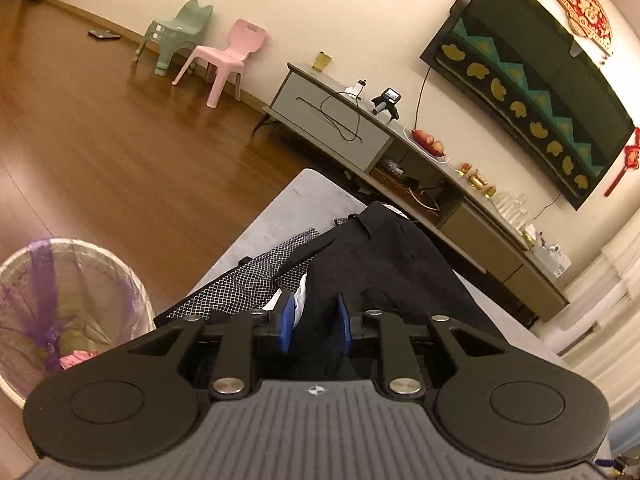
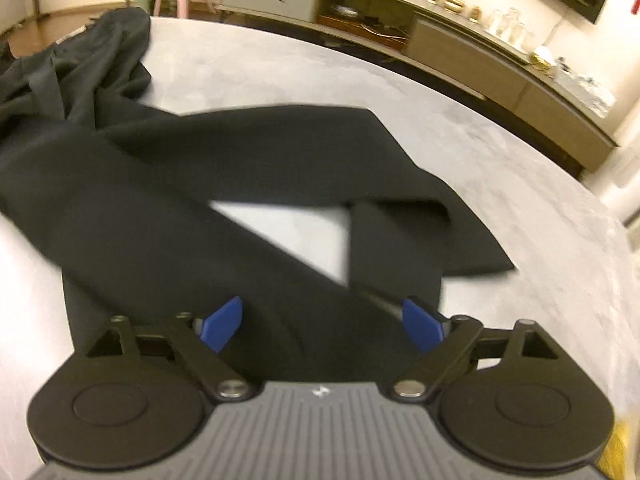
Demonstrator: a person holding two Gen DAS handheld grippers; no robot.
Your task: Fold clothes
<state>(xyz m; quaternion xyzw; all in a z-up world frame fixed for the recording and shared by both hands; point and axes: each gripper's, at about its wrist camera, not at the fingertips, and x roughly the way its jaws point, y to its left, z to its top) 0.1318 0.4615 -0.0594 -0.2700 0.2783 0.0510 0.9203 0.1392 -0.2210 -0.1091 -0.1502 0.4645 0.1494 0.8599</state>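
Black trousers [image 1: 384, 252] lie bunched on the grey table [image 1: 296, 200], waistband end away from me. My left gripper [image 1: 315, 320] is shut on a bunch of the trousers' fabric, dark cloth filling the narrow gap between its blue pads [image 1: 286, 320]. Under the trousers lies a checked dark garment [image 1: 248, 280], and a bit of white cloth shows by the left pad. In the right wrist view the trouser legs [image 2: 160, 184] stretch crossed over the table [image 2: 360, 80], one end folded back. My right gripper [image 2: 322, 324] hangs open just above the near leg, holding nothing.
A waste basket [image 1: 68, 300] lined with a purple bag stands on the wooden floor left of the table. A long TV cabinet [image 1: 332, 120] runs along the wall behind the table, under a screen [image 1: 540, 92]. Pink [image 1: 224, 60] and green [image 1: 176, 36] small chairs stand far off.
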